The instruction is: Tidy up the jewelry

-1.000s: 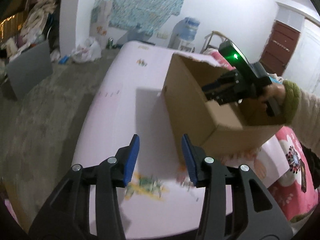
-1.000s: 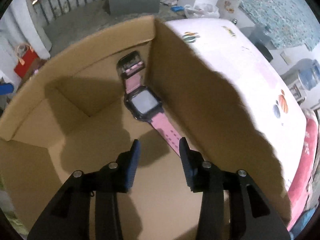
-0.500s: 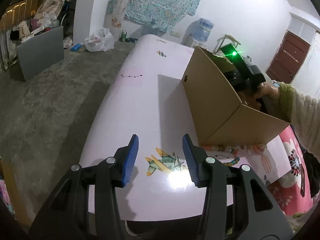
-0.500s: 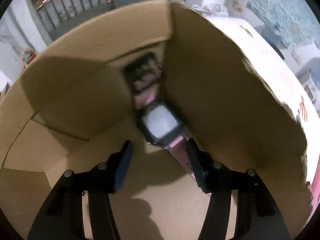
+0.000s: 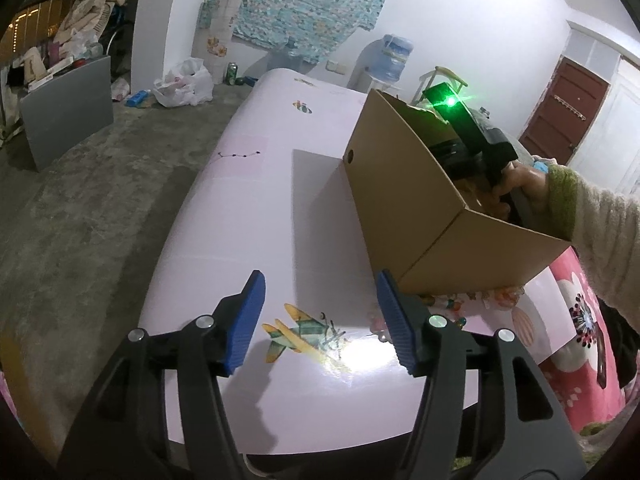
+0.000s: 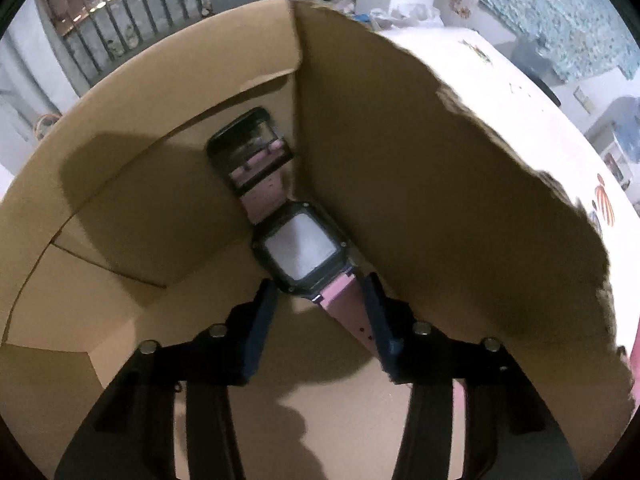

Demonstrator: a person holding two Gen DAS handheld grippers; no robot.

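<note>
A pink-strapped watch [image 6: 300, 248] with a black square face lies flat inside a cardboard box [image 6: 460, 200], against its right wall. My right gripper [image 6: 318, 308] is open inside the box, its fingers on either side of the pink strap just below the face. In the left wrist view the box [image 5: 400, 196] stands on a pink table [image 5: 256, 208], with the right gripper body [image 5: 468, 128] reaching into it. My left gripper [image 5: 320, 320] is open and empty above the table's near end. A thin dark necklace [image 5: 240, 155] lies far left. Beaded jewelry [image 5: 452, 308] lies at the box's near base.
A plane sticker [image 5: 304, 332] is on the table under my left gripper. A floral pink cloth [image 5: 572, 328] covers the right side. A grey board [image 5: 68, 112], bags and clutter stand on the concrete floor to the left. A water dispenser [image 5: 392, 60] stands at the back wall.
My right gripper has gone deeper into the box and now straddles the watch strap. My left gripper has drawn back from the box toward the table's near end.
</note>
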